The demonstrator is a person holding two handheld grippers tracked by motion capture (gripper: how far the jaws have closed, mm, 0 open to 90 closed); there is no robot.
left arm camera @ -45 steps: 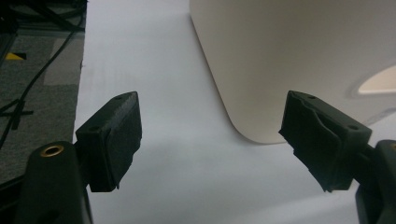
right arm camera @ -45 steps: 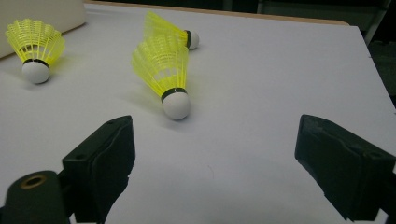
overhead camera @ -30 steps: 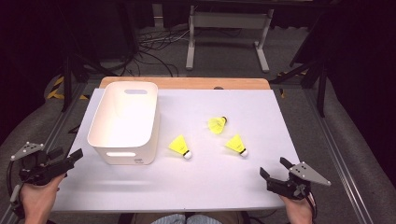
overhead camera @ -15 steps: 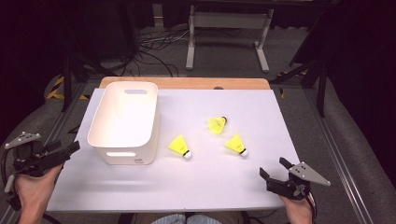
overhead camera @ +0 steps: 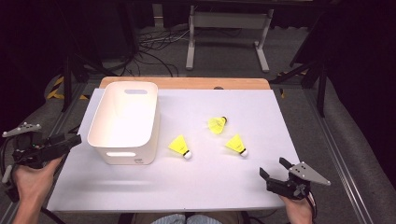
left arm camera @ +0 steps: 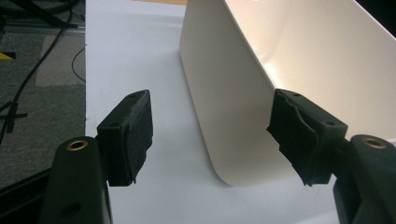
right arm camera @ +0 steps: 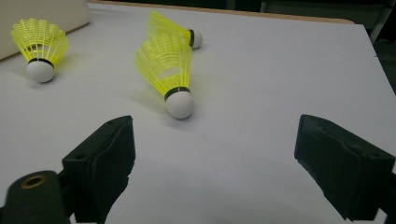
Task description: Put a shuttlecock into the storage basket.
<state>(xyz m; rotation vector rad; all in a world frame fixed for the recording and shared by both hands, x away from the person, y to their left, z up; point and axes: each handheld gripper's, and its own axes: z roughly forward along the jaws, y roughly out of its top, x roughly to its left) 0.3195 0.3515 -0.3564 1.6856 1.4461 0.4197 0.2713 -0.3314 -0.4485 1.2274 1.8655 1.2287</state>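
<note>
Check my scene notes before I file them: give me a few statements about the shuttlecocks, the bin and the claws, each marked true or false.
1. Three yellow shuttlecocks lie on the white table. True.
2. One shuttlecock is inside the white bin. False: the bin is empty; all lie outside it.
3. The right claw holds nothing. True.
4. The left claw grips the bin wall. False: its jaws stand open, short of the bin.
5. The bin lies tipped over. False: it stands upright.
</note>
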